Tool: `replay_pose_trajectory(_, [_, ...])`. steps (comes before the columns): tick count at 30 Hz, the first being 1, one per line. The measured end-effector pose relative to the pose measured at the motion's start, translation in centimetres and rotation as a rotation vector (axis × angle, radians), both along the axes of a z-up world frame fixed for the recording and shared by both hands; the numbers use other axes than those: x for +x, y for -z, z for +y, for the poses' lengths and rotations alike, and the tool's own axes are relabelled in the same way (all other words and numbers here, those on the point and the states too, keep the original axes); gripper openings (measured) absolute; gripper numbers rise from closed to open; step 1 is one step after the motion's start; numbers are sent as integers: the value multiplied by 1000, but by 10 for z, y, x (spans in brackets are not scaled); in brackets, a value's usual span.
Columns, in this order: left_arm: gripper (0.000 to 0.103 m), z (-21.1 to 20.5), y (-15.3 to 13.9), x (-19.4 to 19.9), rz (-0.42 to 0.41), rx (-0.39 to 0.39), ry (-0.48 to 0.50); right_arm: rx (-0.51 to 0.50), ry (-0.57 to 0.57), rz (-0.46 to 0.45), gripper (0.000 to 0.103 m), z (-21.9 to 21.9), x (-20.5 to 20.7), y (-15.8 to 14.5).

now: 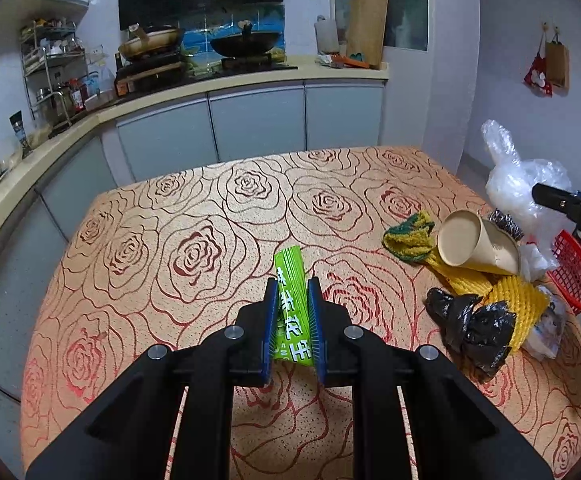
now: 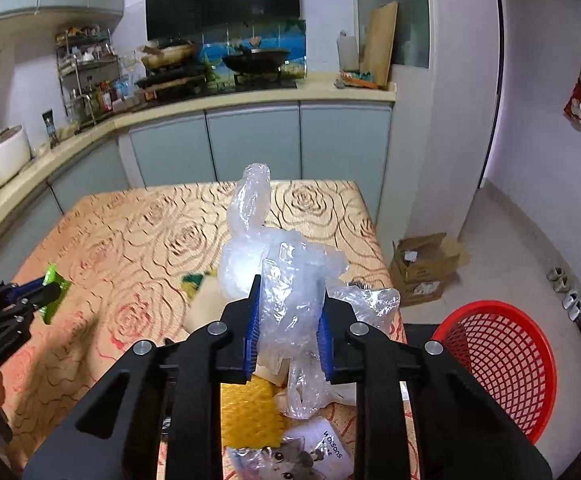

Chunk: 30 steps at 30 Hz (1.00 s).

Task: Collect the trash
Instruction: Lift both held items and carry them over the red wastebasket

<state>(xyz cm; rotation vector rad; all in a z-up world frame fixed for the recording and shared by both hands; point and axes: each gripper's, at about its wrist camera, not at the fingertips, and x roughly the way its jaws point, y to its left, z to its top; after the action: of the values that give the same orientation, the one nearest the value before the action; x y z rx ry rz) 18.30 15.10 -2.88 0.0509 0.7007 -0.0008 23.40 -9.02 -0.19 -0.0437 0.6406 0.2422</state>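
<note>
Both tools look the same build: the left gripper point(image 1: 293, 312) and the right gripper point(image 2: 289, 318) have chunky matte black bodies with angular arms. Each arm carries round silver screw heads point(image 1: 233, 332), two a side. The fingers are faced with blue ribbed pads point(image 2: 252, 330), and pale rails point(image 1: 175, 436) run back under the body.

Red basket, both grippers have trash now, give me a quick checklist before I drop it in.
1. Left gripper shut on the green wrapper: ok.
2. Right gripper shut on the clear plastic bag: ok.
3. Red basket within sight, beside the table: ok.
4. Basket upright with mouth open: ok.
5. Bag's hanging tail free of other trash: cannot tell.
6. Paper cup left for later: ok.
</note>
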Motion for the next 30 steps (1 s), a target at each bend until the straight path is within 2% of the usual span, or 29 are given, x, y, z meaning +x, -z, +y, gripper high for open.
replay_pose_trajectory(7, [14, -1, -16, -5, -34, -7, -8, 22, -16, -46, 23, -1, -14, -22])
replay_pose_trajectory(19, [14, -10, -44, -18, -105, -28, -24, 53, 4, -91, 23, -16, -40, -40])
replay_pose_trajectory(30, [14, -47, -58, -16, -133, -49, 51, 65, 92, -108, 23, -52, -58, -46])
